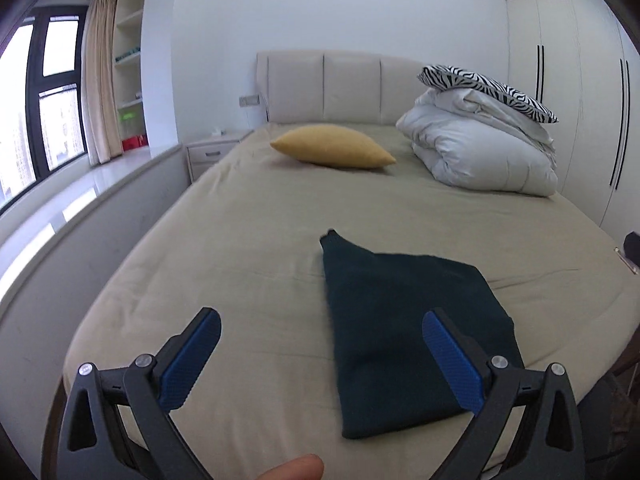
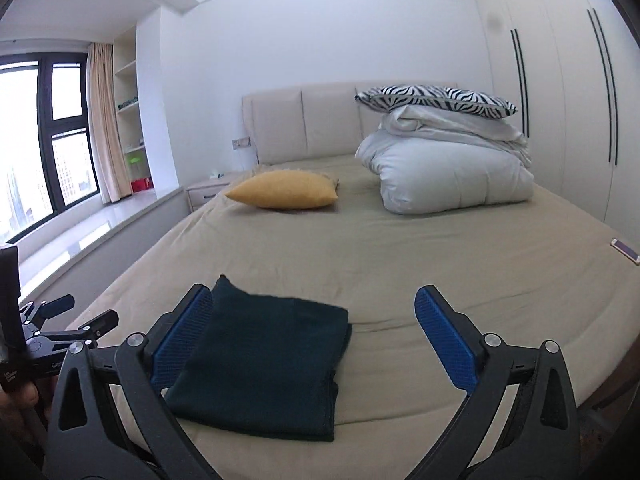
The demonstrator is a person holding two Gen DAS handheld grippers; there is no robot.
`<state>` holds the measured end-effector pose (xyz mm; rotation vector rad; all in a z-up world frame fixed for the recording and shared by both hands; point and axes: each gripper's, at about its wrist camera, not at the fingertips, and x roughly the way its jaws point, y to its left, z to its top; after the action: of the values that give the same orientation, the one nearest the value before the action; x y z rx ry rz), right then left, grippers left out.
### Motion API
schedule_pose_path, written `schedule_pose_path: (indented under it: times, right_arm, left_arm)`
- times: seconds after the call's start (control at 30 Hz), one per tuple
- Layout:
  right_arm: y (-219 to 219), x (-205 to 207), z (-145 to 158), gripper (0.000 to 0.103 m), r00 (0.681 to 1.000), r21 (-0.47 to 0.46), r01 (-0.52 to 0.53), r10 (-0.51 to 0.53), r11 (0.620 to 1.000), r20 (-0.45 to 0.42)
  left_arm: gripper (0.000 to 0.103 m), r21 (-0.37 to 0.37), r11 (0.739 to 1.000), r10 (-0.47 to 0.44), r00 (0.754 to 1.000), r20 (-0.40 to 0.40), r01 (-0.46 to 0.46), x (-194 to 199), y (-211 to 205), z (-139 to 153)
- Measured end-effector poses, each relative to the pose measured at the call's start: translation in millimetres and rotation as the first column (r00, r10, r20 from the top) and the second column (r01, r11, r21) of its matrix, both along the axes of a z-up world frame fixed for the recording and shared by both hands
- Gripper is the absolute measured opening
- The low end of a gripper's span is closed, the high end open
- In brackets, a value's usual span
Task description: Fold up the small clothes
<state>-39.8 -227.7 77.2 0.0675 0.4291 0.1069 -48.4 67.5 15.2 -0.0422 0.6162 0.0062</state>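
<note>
A dark teal garment (image 1: pixel 400 328) lies folded flat on the beige bed sheet (image 1: pixel 240 240) near the foot of the bed. My left gripper (image 1: pixel 322 318) hovers above the bed, open wide, with its right blue pad (image 1: pixel 452 364) over the garment's right part and nothing held. In the right wrist view the same garment (image 2: pixel 264 356) lies below my right gripper (image 2: pixel 314 294), which is also open wide and holds nothing; its left pad (image 2: pixel 184 340) overlaps the cloth's left edge in view. The left gripper (image 2: pixel 86 312) shows at the far left there, above the bed's edge.
A yellow pillow (image 2: pixel 284 190) lies mid-bed, and a folded white duvet (image 2: pixel 448 176) topped by a zebra pillow (image 2: pixel 432 98) sits by the headboard (image 2: pixel 304 128). A phone (image 2: pixel 624 250) rests at the bed's right edge. A wardrobe (image 2: pixel 560 100) stands right; a window ledge (image 2: pixel 100 224) runs left.
</note>
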Motion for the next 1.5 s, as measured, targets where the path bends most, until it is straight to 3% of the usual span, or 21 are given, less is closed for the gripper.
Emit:
schedule_pose_path:
  times: [0.1,0.23,0.37,0.53,1.5]
  right_arm:
    - [11,15,-28,0.103,0.992,-0.046,0.009,-0.015,0.999,-0.126]
    - [19,38,-77,0.103,0.963,-0.096,0.045,-0.069,0.994,-0.261]
    - [26,49,-122,0.103,0.937,-0.16,0.052,-0.103,0.986,-0.333]
    - [26,55,-154,0.103,0.913,-0.17,0.067,-0.129,0.983,-0.387]
    - [29,52,-151,0.103,0.912,-0.149,0.06,-0.115,0.987,-0.395]
  left_arm:
    - [0.103,-0.017,1.0,0.006,0.996,-0.09,-0.007,10,-2,-28]
    - [0.103,-0.033,0.999,0.009,0.99,-0.14,-0.014,9,0,-53]
    - [0.103,-0.018,0.999,0.029,0.983,-0.183,-0.033,12,4,-77]
    - [0.103,-0.039,0.998,0.039,0.975,-0.219,-0.049,14,9,-90]
    - [0.103,-0.019,0.999,0.026,0.977,-0.211,-0.031,10,1,-86]
